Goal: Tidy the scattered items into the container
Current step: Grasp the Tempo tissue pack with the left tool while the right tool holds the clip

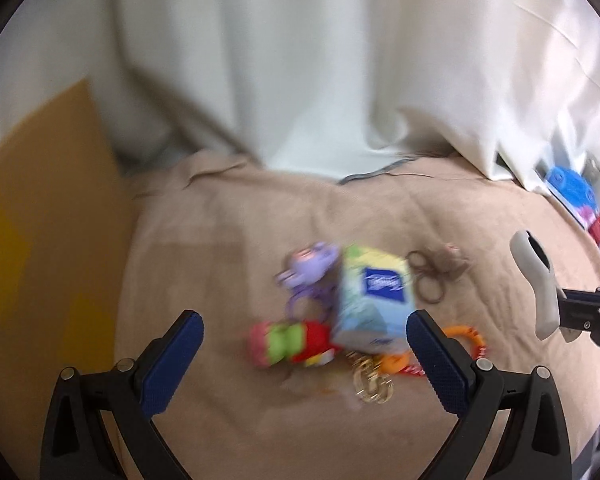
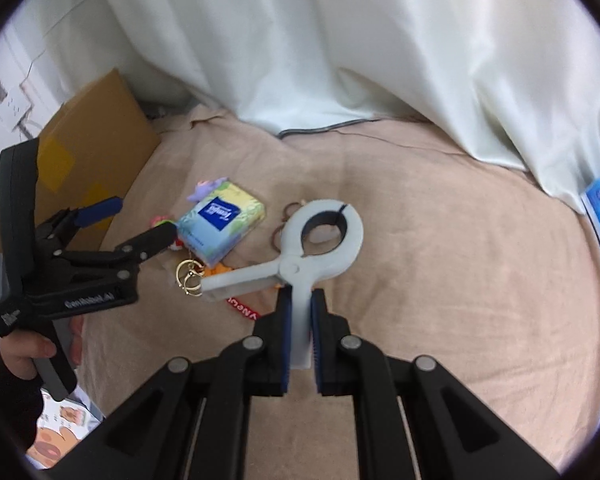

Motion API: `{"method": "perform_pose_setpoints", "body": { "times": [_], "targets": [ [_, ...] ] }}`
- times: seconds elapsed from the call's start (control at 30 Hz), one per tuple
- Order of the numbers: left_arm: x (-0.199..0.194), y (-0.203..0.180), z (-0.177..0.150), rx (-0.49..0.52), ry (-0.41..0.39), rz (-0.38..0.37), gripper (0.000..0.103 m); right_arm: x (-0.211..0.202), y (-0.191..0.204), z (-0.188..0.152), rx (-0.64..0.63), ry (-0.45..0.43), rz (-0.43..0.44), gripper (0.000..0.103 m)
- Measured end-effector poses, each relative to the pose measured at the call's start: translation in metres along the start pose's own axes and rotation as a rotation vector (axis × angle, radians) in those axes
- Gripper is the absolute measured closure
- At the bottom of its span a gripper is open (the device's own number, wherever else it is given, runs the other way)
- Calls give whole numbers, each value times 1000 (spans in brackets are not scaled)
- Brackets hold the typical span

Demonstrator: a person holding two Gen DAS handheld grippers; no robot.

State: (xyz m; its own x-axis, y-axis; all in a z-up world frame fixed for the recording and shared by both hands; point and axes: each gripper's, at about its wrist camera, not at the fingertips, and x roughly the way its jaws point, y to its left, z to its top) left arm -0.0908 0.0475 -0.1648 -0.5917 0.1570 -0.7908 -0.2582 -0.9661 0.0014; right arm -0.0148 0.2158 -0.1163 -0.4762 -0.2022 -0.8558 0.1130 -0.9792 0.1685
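While a white curtain hangs at the far side, a tan cloth covers the surface, with a cardboard box standing at its far left. Left gripper, jaws wide apart, hovers over a blurred heap: tissue pack, purple toy, red-and-green toy, gold rings. Right gripper pinches one handle of a pale grey clamp, lifted near the heap's right side, above brown hair ties
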Motion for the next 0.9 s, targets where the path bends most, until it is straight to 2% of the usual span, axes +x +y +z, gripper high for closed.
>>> {"method": "perform_pose_setpoints", "body": {
  "times": [0.23,0.6,0.67,0.73,0.83,0.9],
  "targets": [
    [25,-41,8,120,59,25,1,-7,-9,-2,26,-7,-3,91],
    [57,-44,1,119,166,61,1,-11,-16,-5,41,-10,-10,91],
    [57,-42,2,112,164,52,19,-10,-18,-5,46,-7,-12,92],
    [58,-42,4,121,171,73,50,-10,-19,-5,52,-6,-13,92],
    [55,-40,7,101,161,47,50,-8,-20,-4,56,-4,-14,92],
    [54,-39,8,98,164,57,50,-9,-21,-3,57,-8,-17,93]
  ]
}}
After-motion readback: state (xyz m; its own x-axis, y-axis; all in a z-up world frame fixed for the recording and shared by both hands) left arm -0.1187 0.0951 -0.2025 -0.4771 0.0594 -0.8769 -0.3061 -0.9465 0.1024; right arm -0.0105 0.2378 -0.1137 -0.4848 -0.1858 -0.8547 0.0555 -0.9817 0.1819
